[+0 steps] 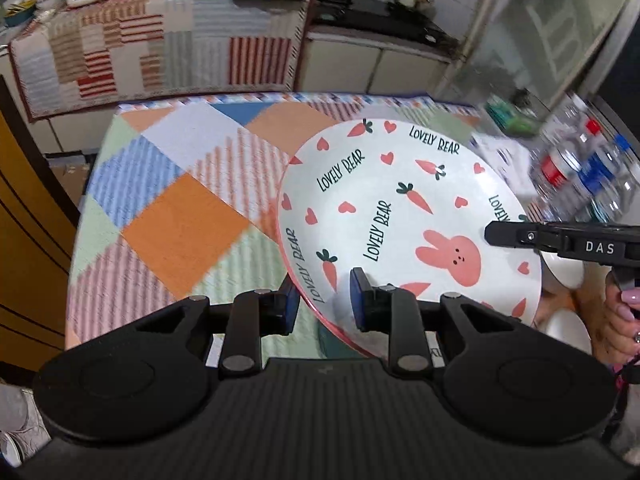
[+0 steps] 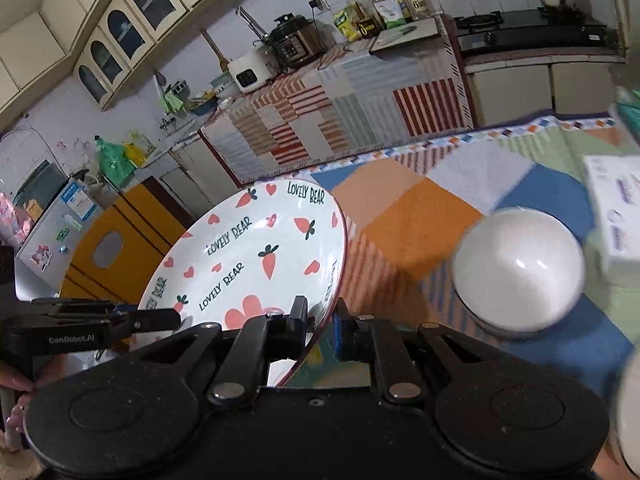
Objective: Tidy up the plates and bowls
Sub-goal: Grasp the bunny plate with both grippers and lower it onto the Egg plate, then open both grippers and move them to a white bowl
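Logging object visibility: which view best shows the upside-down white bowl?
The right wrist view: the white bowl sits whole, dome up, on the tablecloth. The left wrist view shows only white slivers behind the plate.

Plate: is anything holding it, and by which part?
Both hold the plate by its rim: left hand-held gripper on the near edge, right hand-held gripper opposite.

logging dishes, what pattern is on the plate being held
White plate with a pink rim, printed with pink hearts, carrots, a rabbit and "LOVELY BEAR" text; clearest in the left wrist view.
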`<state>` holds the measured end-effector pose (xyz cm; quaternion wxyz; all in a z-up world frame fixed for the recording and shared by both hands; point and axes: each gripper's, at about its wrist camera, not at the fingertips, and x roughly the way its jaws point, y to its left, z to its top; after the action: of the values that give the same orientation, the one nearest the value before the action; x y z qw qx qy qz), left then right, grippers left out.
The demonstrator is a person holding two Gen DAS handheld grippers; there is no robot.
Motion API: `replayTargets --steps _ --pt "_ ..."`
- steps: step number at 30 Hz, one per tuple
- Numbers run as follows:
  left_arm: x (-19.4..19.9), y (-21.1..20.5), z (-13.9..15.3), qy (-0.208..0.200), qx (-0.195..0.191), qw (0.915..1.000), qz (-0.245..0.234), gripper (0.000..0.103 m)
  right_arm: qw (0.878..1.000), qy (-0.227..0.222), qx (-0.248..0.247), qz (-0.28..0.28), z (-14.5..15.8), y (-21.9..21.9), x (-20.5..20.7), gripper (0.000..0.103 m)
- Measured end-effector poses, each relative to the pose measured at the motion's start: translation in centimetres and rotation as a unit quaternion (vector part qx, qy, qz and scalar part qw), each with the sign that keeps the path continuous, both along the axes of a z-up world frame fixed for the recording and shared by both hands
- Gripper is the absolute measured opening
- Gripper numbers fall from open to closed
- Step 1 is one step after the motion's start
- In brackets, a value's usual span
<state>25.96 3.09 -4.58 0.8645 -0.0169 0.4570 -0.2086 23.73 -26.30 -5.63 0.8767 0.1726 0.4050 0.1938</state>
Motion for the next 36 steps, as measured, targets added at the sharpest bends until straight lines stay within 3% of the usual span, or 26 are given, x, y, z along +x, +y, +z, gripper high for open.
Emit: replayTargets --steps 12,23,30,36 --pt "-2.0 -3.7 -4.8 0.071 0.024 0.9963 -0.041 0.025 0.999 0.046 -0.006 -0.018 -4.5 -3.2 -5.1 0.018" --pt "-1.0 -4.0 -7.5 0.123 0.042 0.991 -0.034 0.027 0.996 0.082 -0.021 -0.011 -7.4 -2.5 -5.5 0.019" --pt "-0.7 -4.9 -8.2 0.129 0.079 0.988 -0.03 0.03 0.994 0.076 -0.073 0.002 -6.9 -1.0 -5.7 0.022" --pt "-1.3 -5.8 -9.0 0.117 0.119 0.9854 -0.036 0.031 0.982 0.055 -0.182 0.023 -6.0 2.1 -6.1 0.027"
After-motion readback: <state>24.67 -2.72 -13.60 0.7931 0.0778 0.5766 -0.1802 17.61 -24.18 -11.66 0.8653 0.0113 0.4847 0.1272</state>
